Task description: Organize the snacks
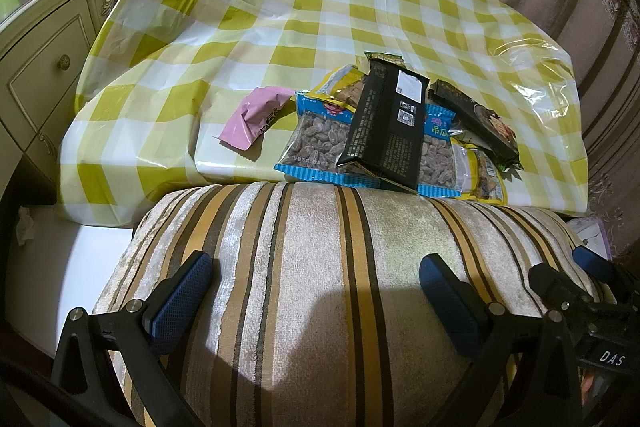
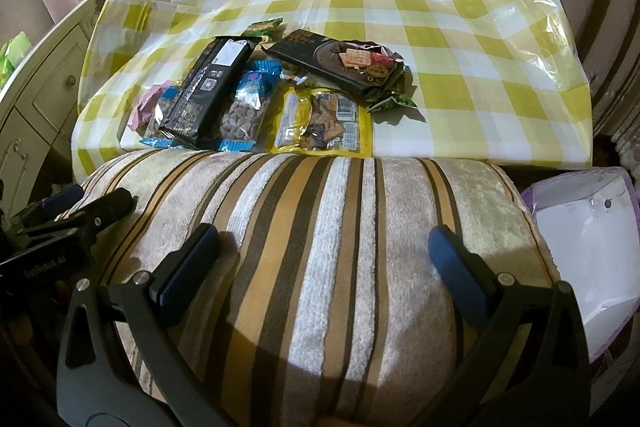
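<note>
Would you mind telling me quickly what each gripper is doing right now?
Left gripper: open, holding nothing, over the striped cushion.
Right gripper: open, holding nothing, over the same cushion.

Dim warm light, glare on the tablecloth (image 1: 320,27), fisheye-bent dark edges

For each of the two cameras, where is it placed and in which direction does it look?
Left wrist: on the left hand-held gripper, above the striped cushion, facing the checked table; the right hand-held gripper shows at right.
Right wrist: on the right hand-held gripper, same direction; a white bag sits at right.
Shared: cushion, table, snack pile.
</note>
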Demonstrator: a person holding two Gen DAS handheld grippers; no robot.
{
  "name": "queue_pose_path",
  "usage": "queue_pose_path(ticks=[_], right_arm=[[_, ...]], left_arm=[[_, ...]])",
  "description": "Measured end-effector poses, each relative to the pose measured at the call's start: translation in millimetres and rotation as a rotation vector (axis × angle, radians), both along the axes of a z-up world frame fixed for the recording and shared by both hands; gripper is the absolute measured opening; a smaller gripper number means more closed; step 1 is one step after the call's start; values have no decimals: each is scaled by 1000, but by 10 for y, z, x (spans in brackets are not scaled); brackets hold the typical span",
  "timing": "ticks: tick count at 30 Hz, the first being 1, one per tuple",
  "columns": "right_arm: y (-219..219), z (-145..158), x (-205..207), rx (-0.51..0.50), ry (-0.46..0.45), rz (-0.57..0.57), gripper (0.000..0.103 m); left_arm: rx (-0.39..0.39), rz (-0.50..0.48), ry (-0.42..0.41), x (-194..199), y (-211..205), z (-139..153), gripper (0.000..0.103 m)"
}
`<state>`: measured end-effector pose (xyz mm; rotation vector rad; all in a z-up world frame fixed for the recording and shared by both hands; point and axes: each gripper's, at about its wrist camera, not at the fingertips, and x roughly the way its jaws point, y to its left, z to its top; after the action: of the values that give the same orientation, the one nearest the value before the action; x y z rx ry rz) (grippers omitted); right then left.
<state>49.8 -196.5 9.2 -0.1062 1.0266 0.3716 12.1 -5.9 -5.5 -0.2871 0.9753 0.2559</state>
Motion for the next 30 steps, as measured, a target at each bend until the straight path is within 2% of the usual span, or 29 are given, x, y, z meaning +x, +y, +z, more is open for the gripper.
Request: queue_pose_path(ticks=[5, 11, 15, 18, 20, 25, 30], right_arm=[[-20, 11, 42, 17, 36, 21, 103], [-19, 72, 181, -3, 54, 38, 103], [42, 159, 387, -39, 28, 80, 103], [140, 212, 580, -102, -2, 151, 103], [205, 242, 752, -127, -38, 189, 103], [224, 201, 1157, -111, -57, 230, 103], [291, 84, 1445, -109, -29, 321, 103]], left_arm=[[-11, 7, -6, 22, 26, 12, 103], [-70, 51, -31, 83, 213, 45, 103], [-80, 50, -50, 183, 291, 89, 102], [-73, 14, -71, 314, 284, 156, 102], [-42, -29, -77, 433, 209, 200, 101], [12, -137, -26, 795, 7, 163, 98], [36, -181, 17, 1037, -94, 84, 98]])
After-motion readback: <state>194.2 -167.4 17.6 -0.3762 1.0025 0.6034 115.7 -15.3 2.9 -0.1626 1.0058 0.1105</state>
